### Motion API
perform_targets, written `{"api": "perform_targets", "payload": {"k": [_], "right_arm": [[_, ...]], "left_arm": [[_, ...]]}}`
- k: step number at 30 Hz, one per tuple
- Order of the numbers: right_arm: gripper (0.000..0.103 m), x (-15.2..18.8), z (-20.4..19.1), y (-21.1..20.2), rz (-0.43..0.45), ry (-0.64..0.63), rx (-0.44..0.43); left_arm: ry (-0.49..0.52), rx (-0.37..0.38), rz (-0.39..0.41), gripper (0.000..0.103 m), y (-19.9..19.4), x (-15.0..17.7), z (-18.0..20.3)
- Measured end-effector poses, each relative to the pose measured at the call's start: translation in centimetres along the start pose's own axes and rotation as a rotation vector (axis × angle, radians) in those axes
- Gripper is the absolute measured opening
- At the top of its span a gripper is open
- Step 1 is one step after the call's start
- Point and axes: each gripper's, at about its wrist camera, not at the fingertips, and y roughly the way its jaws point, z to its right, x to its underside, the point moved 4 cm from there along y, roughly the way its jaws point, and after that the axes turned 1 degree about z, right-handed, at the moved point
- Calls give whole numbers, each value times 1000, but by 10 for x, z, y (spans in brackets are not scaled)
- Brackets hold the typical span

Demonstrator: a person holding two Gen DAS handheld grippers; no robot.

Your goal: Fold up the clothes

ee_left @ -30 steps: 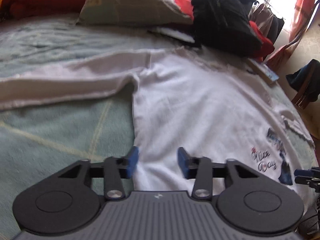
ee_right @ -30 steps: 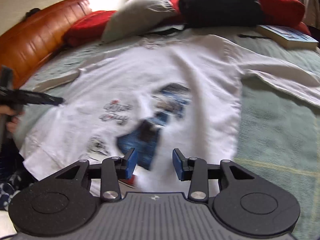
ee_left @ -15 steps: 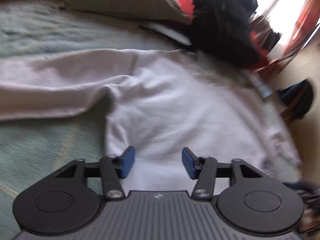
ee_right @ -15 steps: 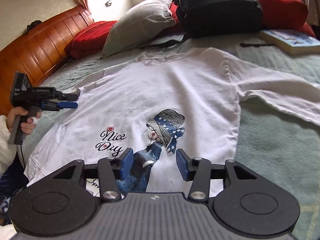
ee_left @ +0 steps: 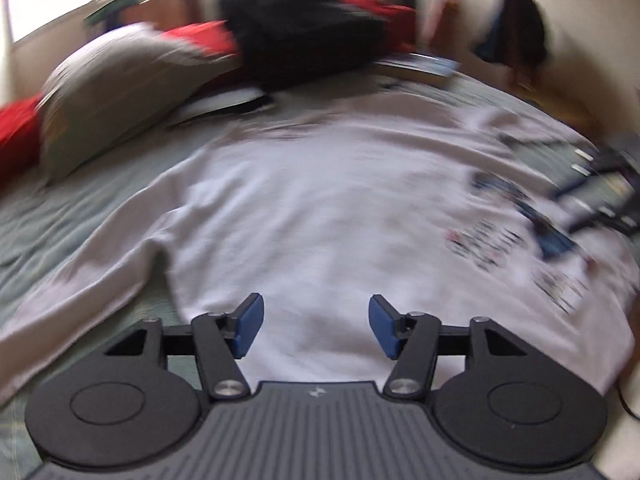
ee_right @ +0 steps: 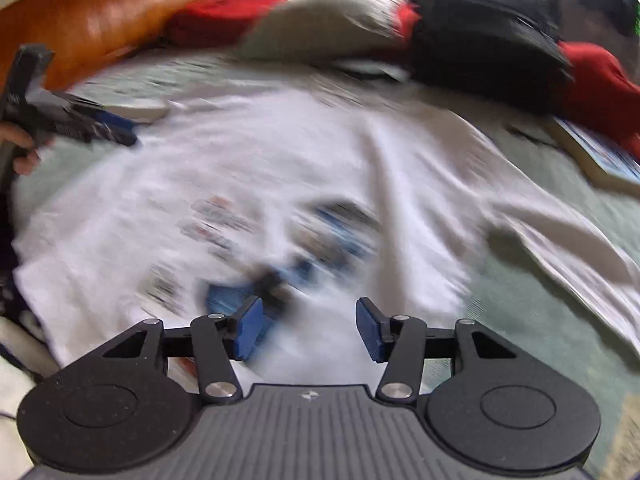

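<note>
A white long-sleeved shirt (ee_left: 320, 208) with a blue printed figure (ee_right: 336, 232) lies flat, front up, on the green bedspread (ee_left: 60, 208). Both views are blurred by motion. My left gripper (ee_left: 316, 314) hovers over the shirt's lower edge near its left side. Its jaws are opening with nothing between the blue pads. My right gripper (ee_right: 309, 316) hangs over the hem just below the print, and its jaws are also opening and empty. The left gripper (ee_right: 116, 124) also shows in the right wrist view, held by a hand by the far sleeve.
At the head of the bed lie a grey pillow (ee_left: 120, 80), red pillows (ee_right: 224, 16) and a black backpack (ee_left: 304, 28), in front of a wooden headboard (ee_right: 92, 20). A book (ee_right: 600, 152) rests beside the right sleeve (ee_right: 560, 240).
Both cameras have rolled and swung, so the views are now smeared. The left gripper moved along the shirt's lower edge. Both pairs of jaws stand wider than a second ago.
</note>
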Motion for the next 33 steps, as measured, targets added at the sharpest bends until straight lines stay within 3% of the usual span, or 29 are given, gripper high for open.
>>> {"api": "perform_targets", "payload": {"k": [4, 7, 9, 11, 13, 15, 17, 19, 23, 28, 33], "right_arm": [[58, -13, -46, 31, 5, -84, -55], [60, 4, -58, 44, -34, -151, -13], [67, 22, -53, 31, -35, -165, 21], [82, 39, -45, 15, -47, -157, 53], [83, 55, -33, 0, -84, -114, 76], [83, 62, -27, -14, -96, -80, 74], [83, 59, -30, -24, -76, -74, 85], [83, 48, -39, -27, -18, -78, 59], [83, 29, -58, -6, 41, -80, -24], [89, 57, -44, 4, -11, -23, -10], [90, 71, -28, -18, -11, 62, 7]], "left_arm": [[125, 67, -9, 64, -6, 25, 47], [113, 39, -55, 66, -10, 57, 53], [87, 12, -63, 68, -23, 73, 52], [49, 2, -84, 71, -37, 85, 50], [65, 9, -109, 71, -51, 92, 53], [102, 19, -120, 71, -63, 93, 59], [119, 13, -69, 72, -72, 83, 61], [88, 24, -28, 72, -73, 73, 60], [10, 26, -72, 72, -48, 78, 54], [-89, 11, -130, 75, -62, 107, 48], [-91, -15, -75, 75, -68, 78, 35]]}}
